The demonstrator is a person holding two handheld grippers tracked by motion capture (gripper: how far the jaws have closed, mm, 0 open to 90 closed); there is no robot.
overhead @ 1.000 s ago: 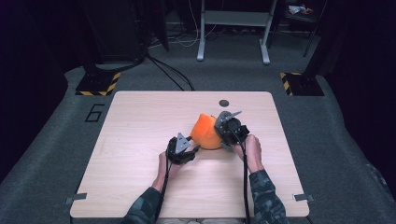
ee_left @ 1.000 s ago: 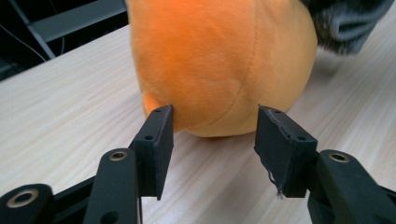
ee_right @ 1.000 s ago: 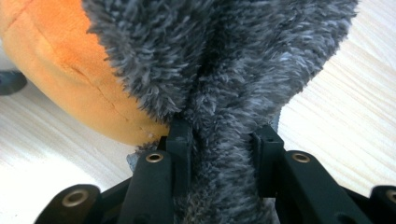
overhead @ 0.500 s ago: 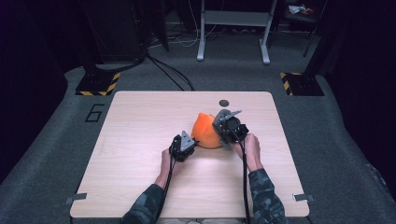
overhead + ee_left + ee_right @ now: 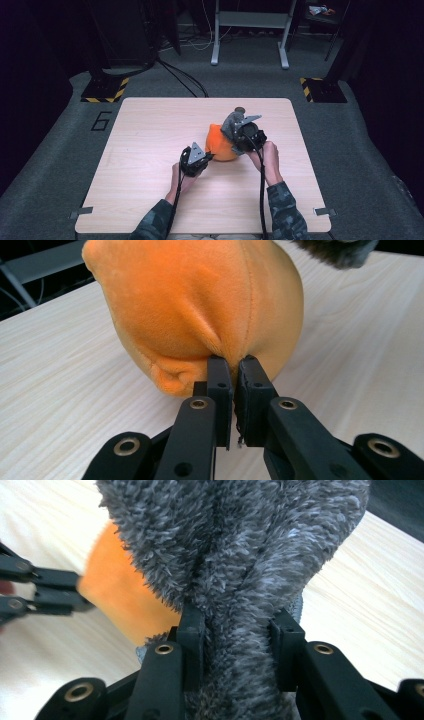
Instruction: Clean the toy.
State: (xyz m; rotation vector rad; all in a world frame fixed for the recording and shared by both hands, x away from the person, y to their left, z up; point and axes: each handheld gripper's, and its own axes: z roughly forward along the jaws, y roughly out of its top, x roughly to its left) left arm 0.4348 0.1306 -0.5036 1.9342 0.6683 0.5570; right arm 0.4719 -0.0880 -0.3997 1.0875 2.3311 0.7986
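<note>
An orange plush toy [image 5: 219, 144] with a grey fuzzy part [image 5: 230, 123] rests near the middle of the wooden table [image 5: 150, 130]. My left gripper [image 5: 209, 156] is at the toy's near-left side. In the left gripper view it [image 5: 232, 362] is shut on a pinched fold of the orange plush [image 5: 200, 305]. My right gripper [image 5: 233, 134] comes in from the right. Its jaws [image 5: 235, 620] are shut on the grey fuzzy part [image 5: 240, 555], which bulges between and above them. Behind that, the orange body [image 5: 110, 595] and the left gripper [image 5: 85, 594] show.
A small dark round object [image 5: 240, 109] lies near the table's far edge. Both forearms come in over the near edge. On the grey floor beyond stand a metal frame [image 5: 250, 35] and two black bases with yellow-black tape [image 5: 105, 90], [image 5: 322, 90].
My left gripper's jaws have closed onto the orange plush. My right gripper has risen slightly, still holding the grey fuzzy part.
</note>
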